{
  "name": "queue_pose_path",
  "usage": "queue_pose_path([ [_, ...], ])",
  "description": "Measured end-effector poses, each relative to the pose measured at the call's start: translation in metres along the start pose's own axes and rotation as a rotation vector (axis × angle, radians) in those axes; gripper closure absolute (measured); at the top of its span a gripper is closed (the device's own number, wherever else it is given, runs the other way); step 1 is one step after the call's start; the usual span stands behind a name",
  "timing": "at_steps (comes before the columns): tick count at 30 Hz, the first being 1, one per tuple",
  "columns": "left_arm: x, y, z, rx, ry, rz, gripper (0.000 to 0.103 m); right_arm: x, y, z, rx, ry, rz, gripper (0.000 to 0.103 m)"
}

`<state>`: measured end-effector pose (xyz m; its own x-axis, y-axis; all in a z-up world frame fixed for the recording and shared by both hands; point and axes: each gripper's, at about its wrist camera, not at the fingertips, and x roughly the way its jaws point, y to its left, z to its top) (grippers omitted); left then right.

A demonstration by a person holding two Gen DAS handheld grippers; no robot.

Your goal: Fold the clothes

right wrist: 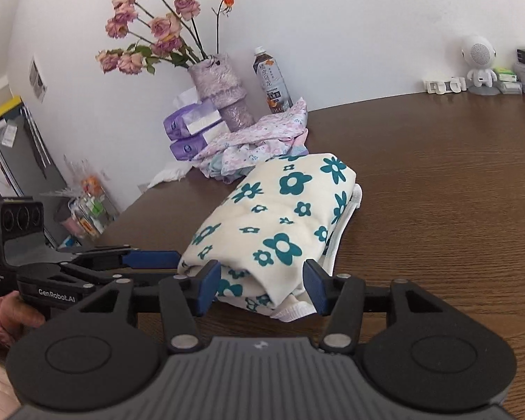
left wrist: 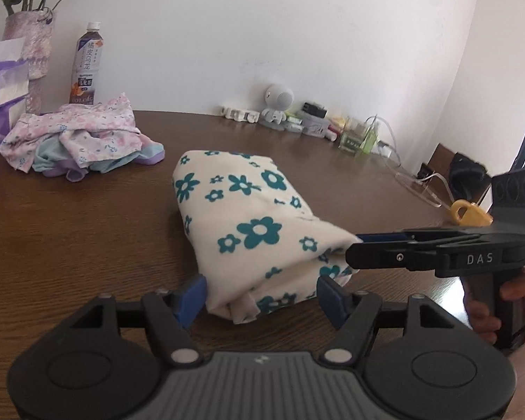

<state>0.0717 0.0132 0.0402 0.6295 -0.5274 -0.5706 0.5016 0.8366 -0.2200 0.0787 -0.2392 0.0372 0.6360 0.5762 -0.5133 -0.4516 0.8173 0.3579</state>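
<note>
A folded cream cloth with teal flowers (left wrist: 248, 210) (right wrist: 290, 210) lies on the brown wooden table (left wrist: 70, 245) (right wrist: 437, 192). My left gripper (left wrist: 262, 299) is open at the bundle's near end, its blue pads on either side of a folded corner without squeezing it. My right gripper (right wrist: 262, 287) is open too, straddling another near corner where a white ribbed hem shows. Each gripper shows from the side in the other's view: the right gripper (left wrist: 355, 248) and the left gripper (right wrist: 178, 262), both with their tips at the cloth's edge.
A heap of pastel floral clothes (left wrist: 84, 140) (right wrist: 255, 140) lies behind the bundle. By the wall stand a drink bottle (left wrist: 87, 66) (right wrist: 273, 80), a vase of roses (right wrist: 224, 94), purple tissue packs (right wrist: 192, 129), a small white robot figure (left wrist: 278, 105) and small clutter. The table's left edge drops off (right wrist: 129, 206).
</note>
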Motion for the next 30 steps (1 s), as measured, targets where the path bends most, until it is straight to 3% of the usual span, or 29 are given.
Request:
queue_pose_path([
  [3,0.009,-0.007,-0.003,0.063,-0.003,0.079,0.046,0.009,0.007,-0.006,-0.042,0.013,-0.061,0.058],
  [5,0.012,-0.009,-0.003,0.076,-0.004,0.087,0.058,0.011,0.007,-0.008,-0.038,0.012,-0.082,0.071],
  [8,0.013,-0.012,-0.005,0.084,-0.016,0.11,0.073,0.013,0.004,-0.011,-0.018,0.013,-0.103,0.083],
  [10,0.013,-0.013,-0.006,0.075,-0.021,0.113,0.076,0.016,0.0,-0.014,0.007,0.028,-0.105,0.085],
  [12,0.015,-0.014,-0.007,0.077,-0.027,0.121,0.076,0.016,-0.002,-0.015,0.019,0.039,-0.105,0.085],
  [15,0.007,-0.012,-0.004,0.07,-0.031,0.103,0.065,0.013,-0.002,-0.016,0.022,0.051,-0.102,0.082],
  [18,-0.01,-0.004,0.009,0.042,-0.075,0.058,0.051,-0.009,0.001,-0.007,0.014,0.023,-0.049,0.068],
  [21,-0.017,0.006,0.028,0.002,-0.115,0.021,0.052,-0.022,0.003,0.011,0.025,-0.044,-0.012,0.066],
  [22,-0.02,0.009,0.034,-0.011,-0.128,0.008,0.058,-0.018,0.004,0.018,0.022,-0.055,-0.012,0.066],
  [23,-0.019,0.011,0.04,-0.013,-0.13,0.001,0.078,-0.013,0.006,0.025,0.018,-0.06,-0.012,0.066],
  [25,0.001,0.012,0.047,0.014,-0.067,-0.009,0.094,0.006,0.013,0.035,-0.006,-0.035,0.006,0.072],
  [26,0.012,0.011,0.047,0.019,-0.03,-0.022,0.093,0.018,0.017,0.037,-0.023,-0.004,0.007,0.078],
  [30,0.041,0.012,0.041,0.038,0.07,-0.043,0.093,0.053,0.011,0.031,-0.035,0.118,-0.052,0.083],
])
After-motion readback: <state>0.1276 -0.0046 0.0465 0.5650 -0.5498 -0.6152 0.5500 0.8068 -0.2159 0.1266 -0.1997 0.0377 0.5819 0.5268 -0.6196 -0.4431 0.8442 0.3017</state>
